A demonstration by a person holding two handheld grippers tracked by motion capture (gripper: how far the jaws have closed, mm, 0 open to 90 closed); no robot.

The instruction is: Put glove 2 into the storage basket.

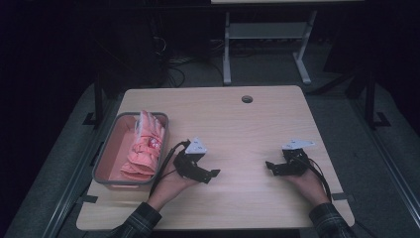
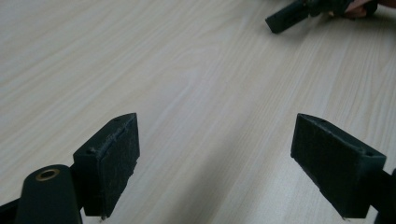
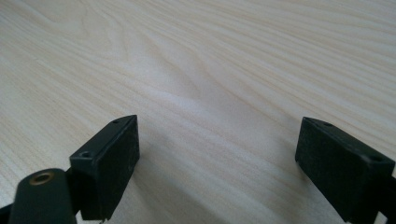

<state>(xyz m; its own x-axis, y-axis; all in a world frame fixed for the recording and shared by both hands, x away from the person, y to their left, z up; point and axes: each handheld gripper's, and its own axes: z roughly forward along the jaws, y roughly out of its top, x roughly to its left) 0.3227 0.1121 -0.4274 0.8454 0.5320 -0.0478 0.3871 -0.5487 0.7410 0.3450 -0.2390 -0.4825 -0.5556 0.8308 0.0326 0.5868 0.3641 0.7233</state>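
Left claw (image 1: 212, 174) gaping, empty; basket (image 1: 106, 157) holds pink cloth (image 1: 146, 146)

On the desk (image 1: 233, 124), a tray (image 1: 111, 180) stands at the left edge, nearer the front corner than the back one. Gloves (image 1: 146, 146) lie in the tray, along its right wall. Just right of the tray is the left gripper (image 1: 210, 176). The right gripper (image 1: 271, 167) is near the right edge, well apart from the left one. A hole (image 1: 247, 98) sits near the back edge.
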